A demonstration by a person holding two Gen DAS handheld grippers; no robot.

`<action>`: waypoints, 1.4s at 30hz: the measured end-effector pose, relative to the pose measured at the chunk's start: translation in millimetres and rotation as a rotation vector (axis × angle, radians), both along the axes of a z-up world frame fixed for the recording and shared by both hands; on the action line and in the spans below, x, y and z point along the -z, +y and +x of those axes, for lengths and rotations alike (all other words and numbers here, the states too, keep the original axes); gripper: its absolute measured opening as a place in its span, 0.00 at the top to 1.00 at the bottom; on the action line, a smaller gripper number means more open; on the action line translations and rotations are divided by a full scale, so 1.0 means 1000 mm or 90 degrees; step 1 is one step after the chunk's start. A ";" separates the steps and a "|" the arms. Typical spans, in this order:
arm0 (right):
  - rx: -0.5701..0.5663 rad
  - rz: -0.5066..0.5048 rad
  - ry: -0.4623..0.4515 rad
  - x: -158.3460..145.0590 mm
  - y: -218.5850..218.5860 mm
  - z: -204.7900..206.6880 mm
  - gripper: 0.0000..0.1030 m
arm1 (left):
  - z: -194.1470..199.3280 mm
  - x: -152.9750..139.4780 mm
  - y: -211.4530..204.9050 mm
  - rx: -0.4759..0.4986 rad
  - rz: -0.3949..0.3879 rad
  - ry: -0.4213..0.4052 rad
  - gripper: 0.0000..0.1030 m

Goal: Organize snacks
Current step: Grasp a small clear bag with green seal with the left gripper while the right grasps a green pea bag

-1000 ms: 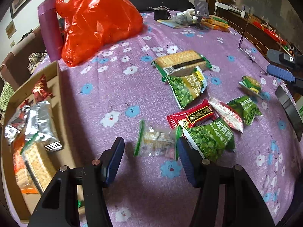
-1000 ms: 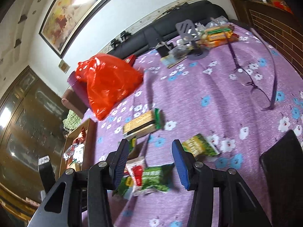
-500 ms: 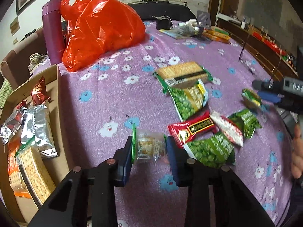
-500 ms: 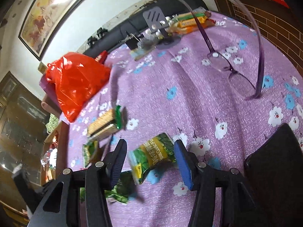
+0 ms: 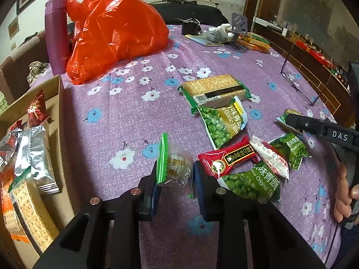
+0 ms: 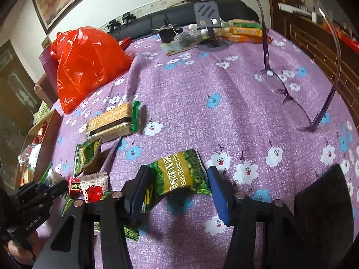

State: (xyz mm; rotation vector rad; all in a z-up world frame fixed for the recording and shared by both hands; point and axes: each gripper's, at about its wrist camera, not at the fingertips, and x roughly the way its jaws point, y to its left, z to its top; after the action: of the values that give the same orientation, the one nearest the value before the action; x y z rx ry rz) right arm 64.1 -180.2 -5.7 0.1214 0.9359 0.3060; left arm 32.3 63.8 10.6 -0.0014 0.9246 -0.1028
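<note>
My left gripper is shut on a small clear zip bag with a green strip, held just above the purple flowered cloth. Beside it lie a red packet, green pea packets and a cracker pack. A cardboard box at the left holds several snacks. My right gripper is open around a green garlic pea packet; the packet lies between the fingers, and I cannot tell if they touch it. The right gripper also shows at the right in the left wrist view.
A red plastic bag and a purple flask stand at the back left. Purple glasses lie at the right. A phone stand, orange packs and a black tablet are around.
My left gripper closed on the clear zip bag and lifted it slightly. My right gripper moved forward and down so the garlic pea packet now sits between its open fingers.
</note>
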 end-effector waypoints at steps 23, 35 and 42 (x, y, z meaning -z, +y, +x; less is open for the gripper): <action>-0.016 -0.014 -0.016 -0.004 0.009 -0.007 0.61 | 0.011 0.000 0.003 -0.009 -0.043 -0.013 0.81; -0.016 0.046 -0.060 -0.020 0.003 -0.015 0.69 | 0.004 -0.011 0.008 -0.022 -0.057 -0.060 0.81; -0.052 0.072 -0.118 -0.036 0.012 -0.029 0.69 | 0.000 -0.016 0.008 -0.027 -0.045 -0.079 0.81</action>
State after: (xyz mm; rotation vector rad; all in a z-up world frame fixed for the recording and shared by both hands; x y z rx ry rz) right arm 34.8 -168.2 30.6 0.1559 0.7411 0.4388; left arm 32.6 71.4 26.2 -0.0790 0.7965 -0.0949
